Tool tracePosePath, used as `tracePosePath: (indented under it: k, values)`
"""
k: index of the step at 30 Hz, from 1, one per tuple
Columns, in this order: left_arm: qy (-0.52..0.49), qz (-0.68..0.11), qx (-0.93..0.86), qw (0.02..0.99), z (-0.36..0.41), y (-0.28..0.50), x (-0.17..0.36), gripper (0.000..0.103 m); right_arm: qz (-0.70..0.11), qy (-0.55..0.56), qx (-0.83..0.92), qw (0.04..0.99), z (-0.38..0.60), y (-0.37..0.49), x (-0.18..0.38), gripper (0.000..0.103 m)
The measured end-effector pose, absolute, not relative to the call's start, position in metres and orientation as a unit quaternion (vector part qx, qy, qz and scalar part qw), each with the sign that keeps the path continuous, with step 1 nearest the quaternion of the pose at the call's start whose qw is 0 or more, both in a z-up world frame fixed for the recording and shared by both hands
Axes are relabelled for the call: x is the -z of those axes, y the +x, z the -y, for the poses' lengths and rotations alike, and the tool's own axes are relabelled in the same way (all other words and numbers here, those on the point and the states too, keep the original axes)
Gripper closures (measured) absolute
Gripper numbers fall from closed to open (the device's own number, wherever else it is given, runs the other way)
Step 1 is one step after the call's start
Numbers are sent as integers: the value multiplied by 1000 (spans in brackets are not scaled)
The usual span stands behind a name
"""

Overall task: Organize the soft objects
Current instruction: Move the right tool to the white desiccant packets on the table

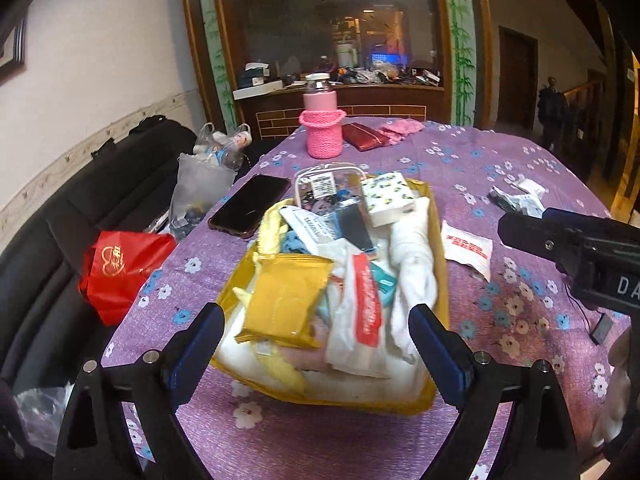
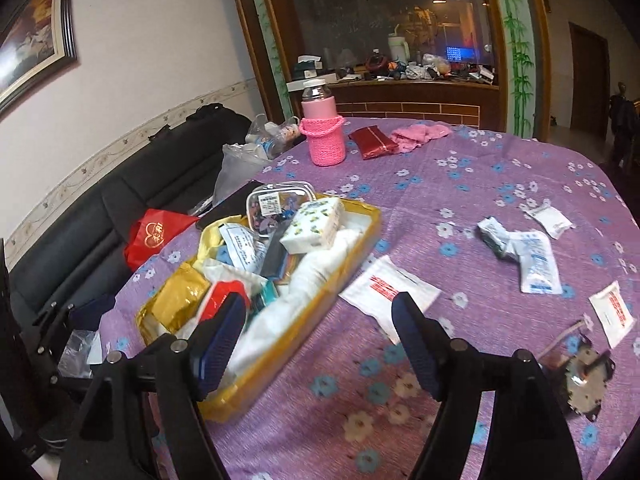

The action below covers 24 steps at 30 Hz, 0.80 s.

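Observation:
A yellow tray (image 1: 352, 398) (image 2: 362, 236) on the purple flowered tablecloth is heaped with soft items: a gold packet (image 1: 284, 296) (image 2: 180, 300), a rolled white cloth (image 1: 412, 256) (image 2: 320, 272), a patterned tissue pack (image 1: 388, 198) (image 2: 314, 228) and white sachets. My left gripper (image 1: 316, 312) is open over the tray's near end, holding nothing. My right gripper (image 2: 318, 300) is open too, with nothing between its fingers. It hangs over the tray's right edge and a white sachet with red print (image 2: 388, 292) (image 1: 468, 248). More sachets (image 2: 536, 264) lie loose to the right.
A pink bottle in a knitted sleeve (image 1: 322, 128) (image 2: 322, 136), a red wallet (image 1: 366, 136) and a pink cloth (image 1: 400, 126) stand at the far side. A black phone (image 1: 250, 206) lies left of the tray. A red bag (image 1: 120, 268) sits on the black sofa. A metal part (image 2: 584, 380) lies near right.

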State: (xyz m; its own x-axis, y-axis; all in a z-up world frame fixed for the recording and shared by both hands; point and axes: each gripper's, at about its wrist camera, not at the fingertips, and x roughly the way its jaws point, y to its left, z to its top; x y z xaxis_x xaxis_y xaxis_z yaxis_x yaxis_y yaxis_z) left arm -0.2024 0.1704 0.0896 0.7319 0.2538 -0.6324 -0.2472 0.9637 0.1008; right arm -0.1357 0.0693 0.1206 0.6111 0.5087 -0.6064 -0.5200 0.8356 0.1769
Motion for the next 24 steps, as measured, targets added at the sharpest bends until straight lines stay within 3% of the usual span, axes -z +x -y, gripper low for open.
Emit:
tracePosePath:
  k: [24]
  values:
    - [71, -380, -63, 920, -77, -181, -83, 7, -314, 88, -207, 922, 92, -149, -117, 28]
